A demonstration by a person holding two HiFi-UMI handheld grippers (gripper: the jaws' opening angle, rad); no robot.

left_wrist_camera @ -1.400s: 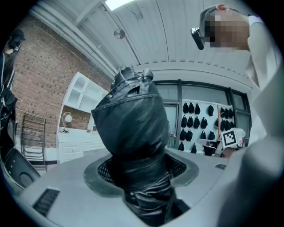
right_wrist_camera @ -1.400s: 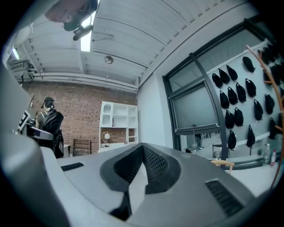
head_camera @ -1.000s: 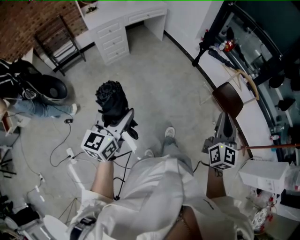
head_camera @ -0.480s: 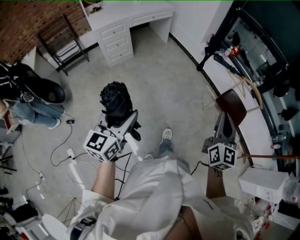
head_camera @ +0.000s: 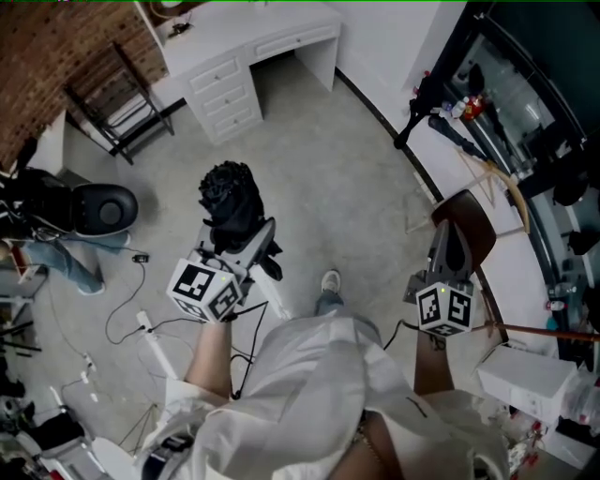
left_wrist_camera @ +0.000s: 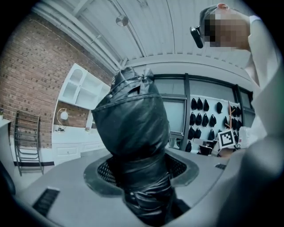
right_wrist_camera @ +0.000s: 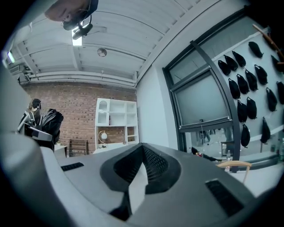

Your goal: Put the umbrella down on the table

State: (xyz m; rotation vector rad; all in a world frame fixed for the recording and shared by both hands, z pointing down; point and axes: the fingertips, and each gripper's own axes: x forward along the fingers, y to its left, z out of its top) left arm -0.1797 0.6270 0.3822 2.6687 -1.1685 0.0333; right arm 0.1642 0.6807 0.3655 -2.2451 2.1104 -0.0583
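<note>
The left tongs pinch the rolled black umbrella, which juts out past their tips over the floor. The right tongs are pressed together, empty.

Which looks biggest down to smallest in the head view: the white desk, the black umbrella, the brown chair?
1. The white desk, clearly the largest.
2. The umbrella and the brown chair look about alike. The umbrella is held up nearer the camera, so I won't rank them.

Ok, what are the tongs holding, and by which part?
The left tongs clamp the folded black umbrella round its narrower lower section; the right tongs are shut and empty.
</note>
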